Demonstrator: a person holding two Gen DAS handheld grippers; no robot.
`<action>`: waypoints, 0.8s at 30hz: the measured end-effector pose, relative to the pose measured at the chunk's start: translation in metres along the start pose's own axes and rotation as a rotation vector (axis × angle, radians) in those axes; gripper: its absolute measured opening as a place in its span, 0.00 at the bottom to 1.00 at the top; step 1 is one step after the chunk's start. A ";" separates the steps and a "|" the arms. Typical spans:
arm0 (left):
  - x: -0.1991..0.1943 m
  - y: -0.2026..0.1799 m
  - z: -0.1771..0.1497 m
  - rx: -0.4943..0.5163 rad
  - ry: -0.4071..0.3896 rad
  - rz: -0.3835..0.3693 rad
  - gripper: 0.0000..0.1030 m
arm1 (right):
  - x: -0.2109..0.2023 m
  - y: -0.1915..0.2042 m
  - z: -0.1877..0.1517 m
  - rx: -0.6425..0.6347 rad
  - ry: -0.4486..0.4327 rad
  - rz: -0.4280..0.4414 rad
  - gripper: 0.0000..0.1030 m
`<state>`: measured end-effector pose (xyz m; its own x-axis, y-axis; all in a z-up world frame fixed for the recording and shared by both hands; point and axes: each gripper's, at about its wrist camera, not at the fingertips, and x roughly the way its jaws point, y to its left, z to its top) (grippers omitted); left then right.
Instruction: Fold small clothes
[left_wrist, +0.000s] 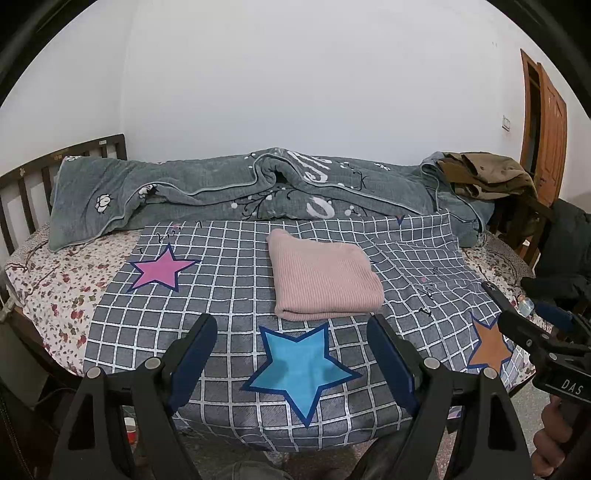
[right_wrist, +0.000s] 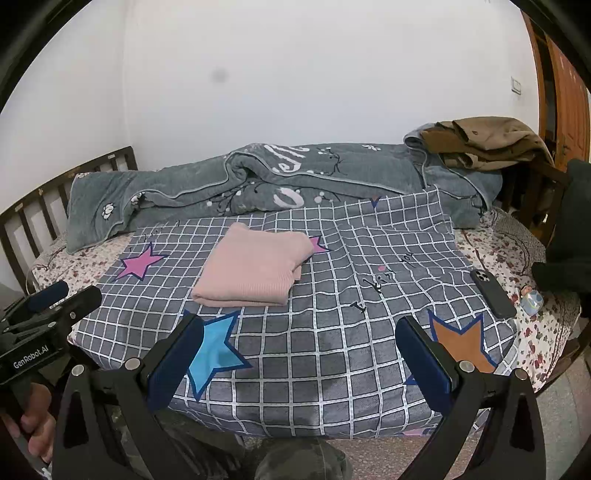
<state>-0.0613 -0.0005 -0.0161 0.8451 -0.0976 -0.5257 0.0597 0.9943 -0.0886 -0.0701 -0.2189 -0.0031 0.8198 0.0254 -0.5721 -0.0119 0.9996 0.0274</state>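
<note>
left gripper (left_wrist: 291, 354) sits right under the lens, fingers spread wide with nothing between them, hovering over the near edge of the checked cover (left_wrist: 229, 295) above the blue star (left_wrist: 299, 365); right gripper (right_wrist: 299, 354) beside it, fingers likewise wide and empty, above the grey squares between the blue star and the orange star (right_wrist: 461, 343); the pink knit top (left_wrist: 325, 277) lies already folded into a neat block in the middle of the cover, well apart from both grippers; it looks done, so the risk now is undoing it; a careless pinch of only the top layer would drag the fold open, and a pad catching the loose cover could pull the whole block along; on the right, a dark phone (right_wrist: 493, 293) lies near the cover's edge, and a wide sweep that way could knock it off the bed; the rumpled grey quilt (left_wrist: 240, 192) walls off the far side, headboard (left_wrist: 62, 162) on the left; open room is plentiful left of the top, around the pink star (left_wrist: 162, 269), and along the near strip.
</note>
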 end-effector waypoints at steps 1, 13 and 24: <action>-0.001 0.001 0.000 -0.001 -0.002 0.000 0.80 | 0.000 0.000 0.000 0.001 -0.001 -0.001 0.99; -0.004 0.001 0.001 0.000 -0.003 0.002 0.80 | -0.006 0.000 0.002 0.007 -0.006 -0.002 0.99; -0.006 0.001 0.001 0.001 -0.005 0.005 0.80 | -0.009 -0.001 0.003 0.009 -0.009 0.001 0.99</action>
<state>-0.0659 0.0013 -0.0117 0.8481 -0.0926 -0.5217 0.0564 0.9948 -0.0849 -0.0761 -0.2201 0.0044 0.8249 0.0258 -0.5646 -0.0073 0.9994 0.0350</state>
